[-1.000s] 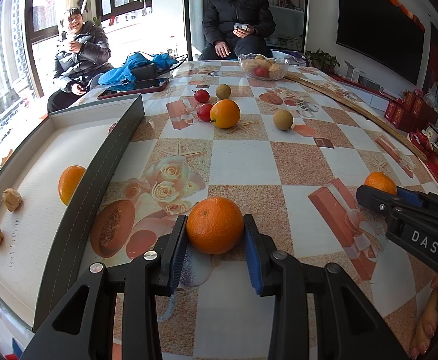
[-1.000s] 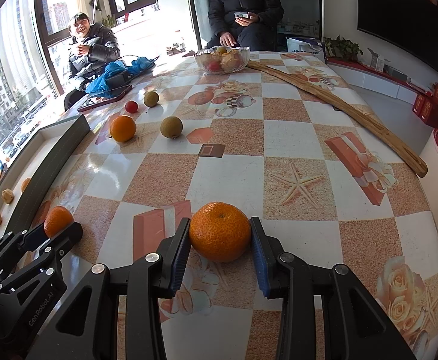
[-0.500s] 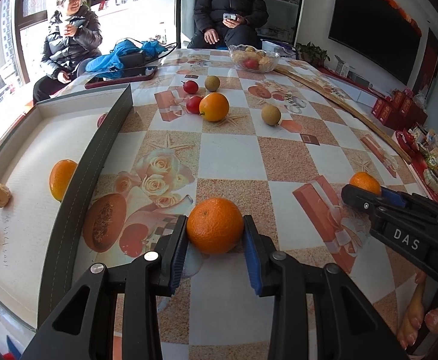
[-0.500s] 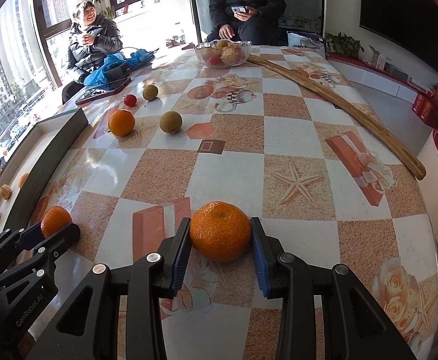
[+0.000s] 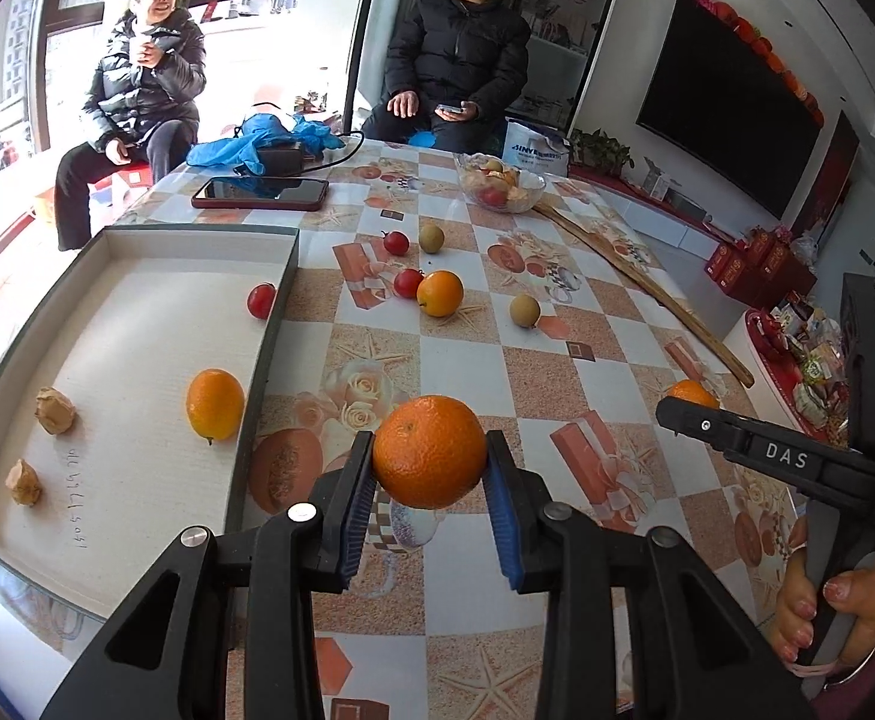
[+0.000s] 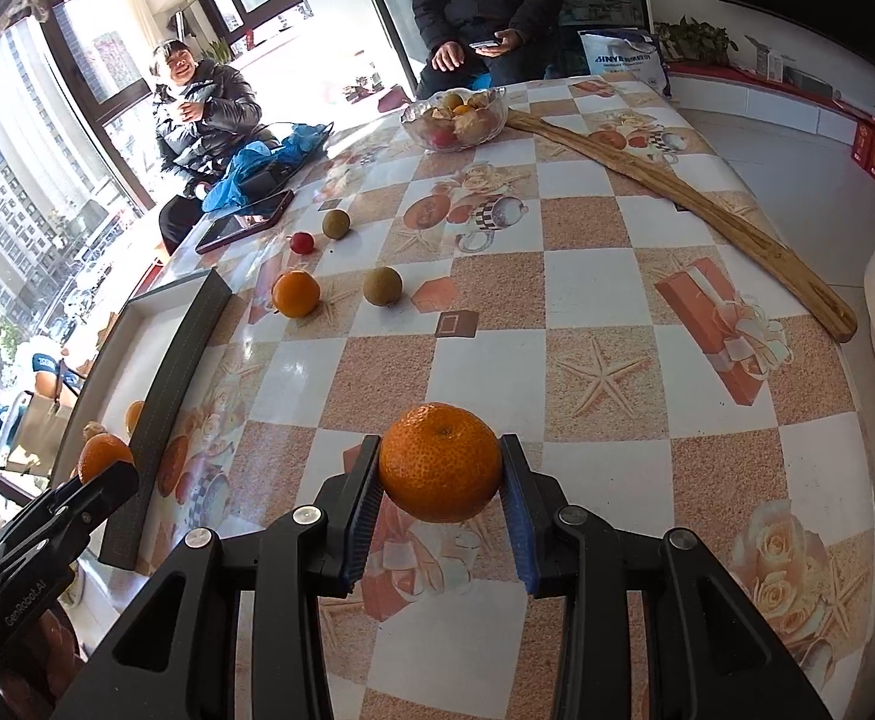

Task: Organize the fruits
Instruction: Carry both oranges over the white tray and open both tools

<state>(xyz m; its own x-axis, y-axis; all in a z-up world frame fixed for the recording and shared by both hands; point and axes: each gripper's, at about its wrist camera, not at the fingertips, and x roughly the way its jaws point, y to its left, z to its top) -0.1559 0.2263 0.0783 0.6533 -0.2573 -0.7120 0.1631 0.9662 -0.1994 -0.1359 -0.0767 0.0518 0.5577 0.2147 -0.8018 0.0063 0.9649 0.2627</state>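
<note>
My left gripper (image 5: 430,468) is shut on a mandarin (image 5: 430,451), lifted off the patterned tabletop just right of the shallow box (image 5: 137,480). That box holds an orange (image 5: 215,403), a cherry tomato (image 5: 261,300) and two brown lumps (image 5: 54,411). My right gripper (image 6: 441,471) is shut on a second mandarin (image 6: 441,461), also raised above the table. In the right wrist view the left gripper (image 6: 107,471) shows at the lower left with its mandarin (image 6: 104,455). Loose on the table lie an orange (image 5: 439,293), two cherry tomatoes (image 5: 408,282) and two brownish round fruits (image 5: 524,310).
A glass bowl of fruit (image 5: 502,183) stands at the far end, a long wooden stick (image 5: 647,288) runs along the right edge, and a phone (image 5: 259,192) with blue cloth (image 5: 263,141) lies far left. Two seated people (image 5: 137,114) face the table.
Both grippers have risen with their mandarins, now clear of the table. The left one also shifted, bringing more of the box and the far end of the room into view.
</note>
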